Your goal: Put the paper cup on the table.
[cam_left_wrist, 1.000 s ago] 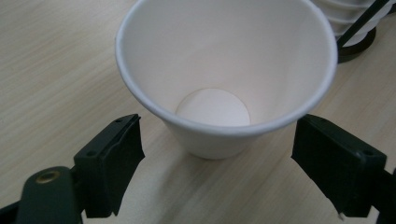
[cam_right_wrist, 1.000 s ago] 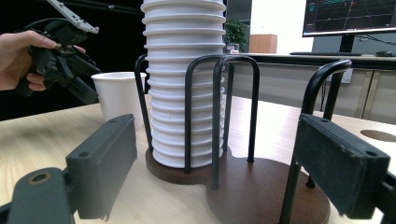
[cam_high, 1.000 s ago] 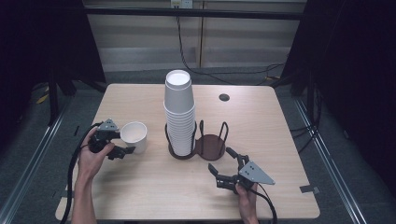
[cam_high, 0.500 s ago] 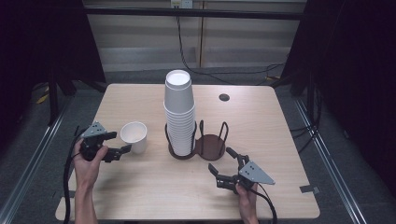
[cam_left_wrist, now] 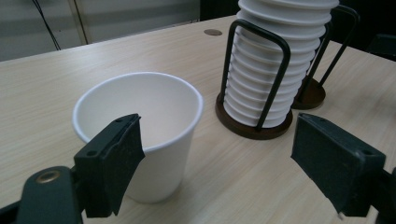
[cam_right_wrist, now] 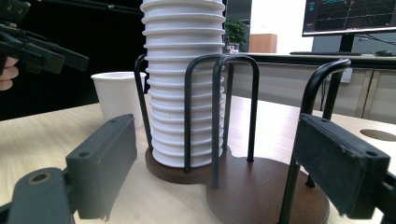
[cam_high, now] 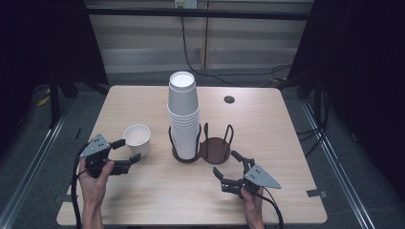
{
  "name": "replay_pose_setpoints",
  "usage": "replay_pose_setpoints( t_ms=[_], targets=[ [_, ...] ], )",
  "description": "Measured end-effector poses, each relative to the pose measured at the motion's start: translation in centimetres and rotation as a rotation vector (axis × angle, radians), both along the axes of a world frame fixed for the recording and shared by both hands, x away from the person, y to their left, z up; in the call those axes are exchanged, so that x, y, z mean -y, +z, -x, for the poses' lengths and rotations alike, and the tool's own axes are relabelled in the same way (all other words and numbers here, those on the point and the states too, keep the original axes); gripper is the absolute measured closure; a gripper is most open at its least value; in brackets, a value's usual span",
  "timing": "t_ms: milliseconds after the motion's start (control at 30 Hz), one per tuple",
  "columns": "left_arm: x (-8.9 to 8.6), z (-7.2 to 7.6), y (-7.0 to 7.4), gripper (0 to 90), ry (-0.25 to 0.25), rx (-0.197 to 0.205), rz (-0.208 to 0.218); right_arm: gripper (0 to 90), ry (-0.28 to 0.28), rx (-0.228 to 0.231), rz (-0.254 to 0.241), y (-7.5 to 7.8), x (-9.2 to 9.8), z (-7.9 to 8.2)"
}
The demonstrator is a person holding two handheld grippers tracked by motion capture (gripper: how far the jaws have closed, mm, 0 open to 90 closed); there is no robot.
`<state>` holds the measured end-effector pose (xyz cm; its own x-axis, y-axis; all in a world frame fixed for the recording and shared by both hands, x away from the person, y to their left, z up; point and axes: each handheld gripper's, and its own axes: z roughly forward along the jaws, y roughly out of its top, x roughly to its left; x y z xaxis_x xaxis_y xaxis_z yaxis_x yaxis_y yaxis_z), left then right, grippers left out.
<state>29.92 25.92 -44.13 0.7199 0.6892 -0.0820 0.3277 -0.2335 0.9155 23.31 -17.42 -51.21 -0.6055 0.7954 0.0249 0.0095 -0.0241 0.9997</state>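
- Low in the frame of the high view, the left gripper (cam_high: 125,151) has its fingers wide open, holding nothing, and so does the right gripper (cam_high: 226,167).
- The single cup (cam_high: 137,139) stands upright on the table (cam_high: 286,143), left of middle, one finger at its rim.
- One cup looks taken out; the cup stack (cam_high: 183,114) fills one side of the holder (cam_high: 215,149), the other side is free.
- Lots of bare table; the near edge is close.

The high view looks forward and down on the counter (cam_high: 286,133). Both claw views sit low and close, sharing the cup stack (cam_left_wrist: 275,60).
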Motion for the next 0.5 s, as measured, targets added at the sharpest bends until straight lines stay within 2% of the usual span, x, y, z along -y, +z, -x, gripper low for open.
replay_pose_setpoints(
  t_ms=[167, 200, 267, 367, 500],
  targets=[
    [0.6, 0.8, -0.1, 16.2, 0.003, 0.029, 0.024, 12.9, 0.001, -0.001, 0.000, 0.0, 0.0, 0.0],
    [1.0, 1.1, -0.3, 16.2, -0.016, 0.044, 0.059, 12.9, 0.001, -0.001, 0.000, 0.0, 0.0, 0.0],
    [1.5, 1.5, -0.6, 16.1, -0.016, 0.049, 0.075, 12.9, 0.001, 0.000, 0.001, 0.0, 0.0, 0.0],
    [2.2, 1.8, -0.9, 16.1, -0.036, 0.054, 0.083, 12.9, 0.000, 0.000, 0.001, 0.0, 0.0, 0.0],
    [3.0, 2.4, -1.1, 16.1, -0.026, 0.075, 0.104, 12.9, 0.000, 0.000, 0.000, 0.0, 0.0, 0.0]
  ],
)
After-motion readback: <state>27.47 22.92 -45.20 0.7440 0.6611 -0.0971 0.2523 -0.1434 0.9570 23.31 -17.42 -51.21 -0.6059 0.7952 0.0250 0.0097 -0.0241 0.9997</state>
